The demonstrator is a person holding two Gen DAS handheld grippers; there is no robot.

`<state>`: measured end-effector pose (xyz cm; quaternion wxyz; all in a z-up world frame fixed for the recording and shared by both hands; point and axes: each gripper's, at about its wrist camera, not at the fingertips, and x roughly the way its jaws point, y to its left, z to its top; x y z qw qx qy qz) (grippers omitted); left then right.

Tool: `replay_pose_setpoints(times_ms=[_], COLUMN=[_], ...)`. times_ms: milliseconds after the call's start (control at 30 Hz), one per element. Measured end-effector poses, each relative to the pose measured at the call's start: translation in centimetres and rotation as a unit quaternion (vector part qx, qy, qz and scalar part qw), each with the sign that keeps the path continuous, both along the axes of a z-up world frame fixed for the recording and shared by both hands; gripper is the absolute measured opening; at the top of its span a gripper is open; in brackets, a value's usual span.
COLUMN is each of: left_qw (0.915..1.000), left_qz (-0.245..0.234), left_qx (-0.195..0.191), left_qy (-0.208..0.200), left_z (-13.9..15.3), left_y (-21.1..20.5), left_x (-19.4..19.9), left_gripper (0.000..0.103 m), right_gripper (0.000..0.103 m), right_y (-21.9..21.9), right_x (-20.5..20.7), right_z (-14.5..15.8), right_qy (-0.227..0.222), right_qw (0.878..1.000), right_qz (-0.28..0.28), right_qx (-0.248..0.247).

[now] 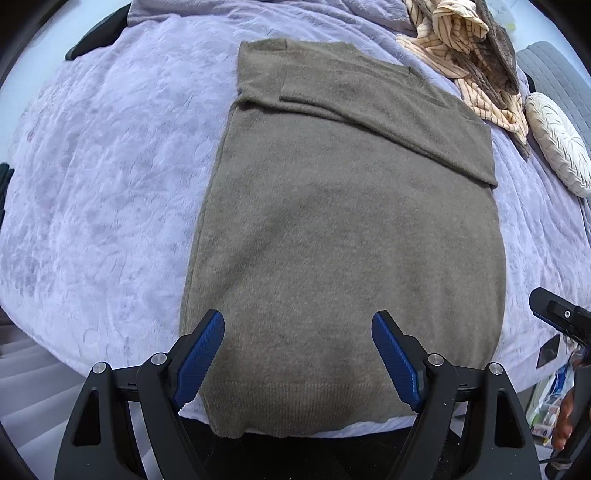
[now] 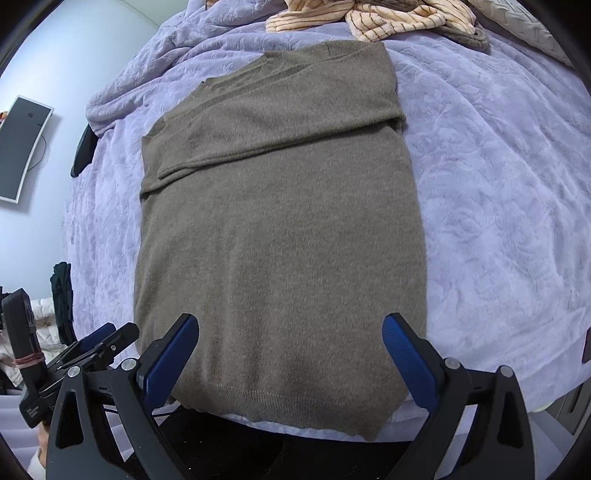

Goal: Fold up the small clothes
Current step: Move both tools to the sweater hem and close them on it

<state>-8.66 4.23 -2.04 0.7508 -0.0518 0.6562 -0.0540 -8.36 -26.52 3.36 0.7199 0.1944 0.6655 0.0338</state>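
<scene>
An olive-brown knit sweater (image 1: 347,229) lies flat on the lilac bedspread (image 1: 110,177), its sleeves folded across the chest at the far end and its ribbed hem hanging over the near bed edge. It also shows in the right wrist view (image 2: 280,240). My left gripper (image 1: 298,325) is open and empty, hovering above the hem end of the sweater. My right gripper (image 2: 291,328) is open and empty, also above the hem end; its tip shows at the right edge of the left wrist view (image 1: 554,314).
A pile of cream striped clothes (image 1: 469,48) lies at the far right of the bed, also in the right wrist view (image 2: 369,18). A round white cushion (image 1: 557,144) sits beside it. A monitor (image 2: 22,147) stands by the wall at left.
</scene>
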Motion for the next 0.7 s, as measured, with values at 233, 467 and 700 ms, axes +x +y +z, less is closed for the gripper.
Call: replay_pose_setpoints(times_ms=[233, 467, 700], left_qw=[0.9999, 0.9992, 0.994], left_qz=[0.016, 0.029, 0.032], left_qx=[-0.004, -0.025, -0.102], left_qy=[-0.001, 0.009, 0.024], left_z=[-2.0, -4.0, -6.0], left_y=[2.6, 5.4, 7.5], left_x=[-2.7, -4.4, -4.4], left_gripper=[0.083, 0.103, 0.103], right_gripper=[0.1, 0.1, 0.1], right_y=[0.4, -0.7, -3.9], right_x=[-3.5, -6.8, -9.6], right_z=[-1.9, -3.7, -6.8], right_qy=[0.022, 0.035, 0.051], right_qw=[1.0, 0.999, 0.996], right_qz=[-0.008, -0.018, -0.06], right_qx=[-0.008, 0.006, 0.051])
